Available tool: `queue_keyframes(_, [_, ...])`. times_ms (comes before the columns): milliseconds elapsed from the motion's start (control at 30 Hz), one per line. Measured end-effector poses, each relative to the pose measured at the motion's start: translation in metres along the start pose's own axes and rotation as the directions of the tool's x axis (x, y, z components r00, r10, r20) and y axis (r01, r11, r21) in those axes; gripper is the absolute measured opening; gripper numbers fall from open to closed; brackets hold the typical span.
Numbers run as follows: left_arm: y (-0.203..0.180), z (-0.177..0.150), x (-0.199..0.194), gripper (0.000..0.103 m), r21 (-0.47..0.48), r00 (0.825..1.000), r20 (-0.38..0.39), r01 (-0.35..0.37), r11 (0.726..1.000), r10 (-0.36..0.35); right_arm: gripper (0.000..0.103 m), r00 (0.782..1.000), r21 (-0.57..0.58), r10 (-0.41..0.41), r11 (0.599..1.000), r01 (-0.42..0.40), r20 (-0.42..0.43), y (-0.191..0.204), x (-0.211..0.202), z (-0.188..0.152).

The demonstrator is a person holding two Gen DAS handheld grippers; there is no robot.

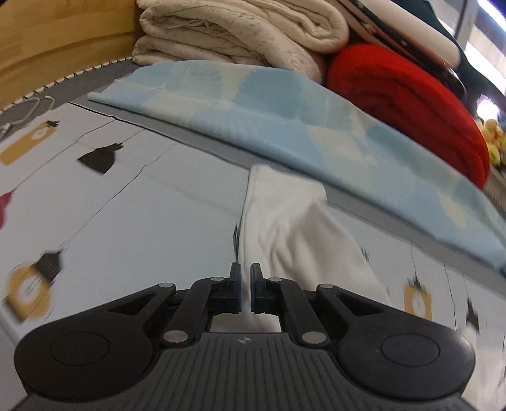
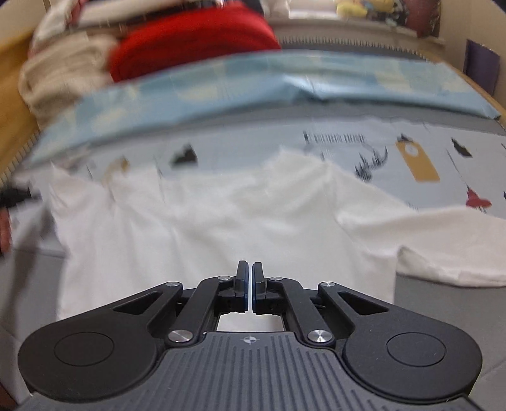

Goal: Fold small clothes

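A small white garment (image 2: 189, 221) lies spread on a pale bedsheet (image 2: 348, 148) printed with black and yellow shapes, one sleeve reaching right. My right gripper (image 2: 249, 268) hangs over its near middle, jaws closed, and creases in the cloth run in toward the fingertips. In the left wrist view the same white garment (image 1: 284, 227) stretches as a narrow band from the far pillow edge down to my left gripper (image 1: 246, 272). That gripper's jaws stand almost together, with white fabric showing in the slit between them.
A light blue patterned pillow (image 1: 284, 126) lies across the bed behind the garment. Behind it are stacked a red blanket (image 1: 404, 95) and cream blankets (image 1: 237, 28). A wooden bed frame (image 1: 47, 41) rises at the left. The printed bedsheet (image 1: 126, 196) extends left.
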State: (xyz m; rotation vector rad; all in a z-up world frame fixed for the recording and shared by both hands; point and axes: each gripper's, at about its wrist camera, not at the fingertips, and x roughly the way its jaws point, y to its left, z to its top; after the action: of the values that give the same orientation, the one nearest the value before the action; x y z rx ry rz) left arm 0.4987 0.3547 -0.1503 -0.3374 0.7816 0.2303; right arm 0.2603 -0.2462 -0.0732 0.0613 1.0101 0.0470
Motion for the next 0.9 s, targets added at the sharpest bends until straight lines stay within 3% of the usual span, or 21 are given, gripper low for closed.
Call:
queue_keyframes(100, [-0.002,0.015,0.026,0.026,-0.035,1.0,0.0,0.003,0.999,-0.003,0.001,0.998,-0.022,-0.026,0.999,0.025,-0.055,-0.001,0.011,-0.003])
queue_keyframes(167, [-0.005,0.018,0.045,0.028,-0.045,0.999,-0.048,0.012,0.999,-0.014,0.001,0.998,-0.02,-0.02,1.0,0.018,-0.056,0.001,0.014,-0.002])
queue_keyframes(200, [-0.006,0.017,0.05,0.027,-0.04,0.998,-0.066,0.012,0.999,-0.015,0.001,0.998,-0.019,-0.016,1.0,0.015,-0.059,0.003,0.016,-0.001])
queue_keyframes(267, [-0.008,0.015,0.049,0.003,-0.003,0.999,-0.046,0.009,1.0,-0.009,0.001,0.997,-0.021,-0.017,1.0,0.015,-0.069,0.006,0.02,0.0])
queue_keyframes(333, [0.003,0.011,0.038,0.004,-0.045,0.999,-0.032,0.016,0.999,-0.017,0.001,0.997,-0.027,-0.021,0.999,0.019,-0.077,0.011,0.023,0.001])
queue_keyframes(433, [0.034,-0.004,-0.002,0.003,-0.147,0.993,-0.005,-0.113,0.983,0.114,0.001,0.997,-0.035,-0.012,0.999,0.01,-0.07,0.02,0.023,0.004])
queue_keyframes(467, [0.046,-0.01,-0.02,0.003,-0.178,0.983,-0.011,-0.184,0.967,0.185,0.001,0.998,-0.036,-0.007,0.999,0.004,-0.064,0.022,0.022,0.006])
queue_keyframes(500, [0.061,-0.019,-0.044,0.003,-0.221,0.957,-0.014,-0.287,0.932,0.291,0.001,0.998,-0.036,-0.001,0.999,-0.002,-0.057,0.025,0.02,0.007])
queue_keyframes(567, [0.093,-0.04,-0.09,0.004,-0.358,0.923,-0.052,-0.373,0.856,0.381,0.001,0.999,-0.032,0.009,0.999,-0.011,-0.049,0.03,0.018,0.011])
queue_keyframes(667, [0.138,-0.075,-0.14,0.008,-0.551,0.935,-0.185,-0.354,0.756,0.302,0.001,0.999,-0.027,0.026,0.999,-0.027,-0.037,0.038,0.014,0.015])
queue_keyframes(733, [0.161,-0.096,-0.172,0.01,-0.65,0.939,-0.222,-0.344,0.678,0.264,0.001,0.999,-0.023,0.036,0.999,-0.037,-0.032,0.043,0.012,0.016])
queue_keyframes(800, [0.174,-0.11,-0.2,0.019,-0.686,0.942,-0.195,-0.331,0.648,0.275,0.001,0.999,-0.025,0.047,0.999,-0.047,-0.028,0.05,0.01,0.017])
queue_keyframes(833, [0.177,-0.114,-0.206,0.025,-0.696,0.945,-0.175,-0.317,0.645,0.276,0.001,0.998,-0.026,0.05,0.998,-0.05,-0.027,0.052,0.01,0.017])
queue_keyframes(900, [0.191,-0.126,-0.209,0.026,-0.712,0.965,-0.117,-0.248,0.657,0.237,0.001,0.998,-0.027,0.054,0.998,-0.055,-0.024,0.058,0.008,0.016])
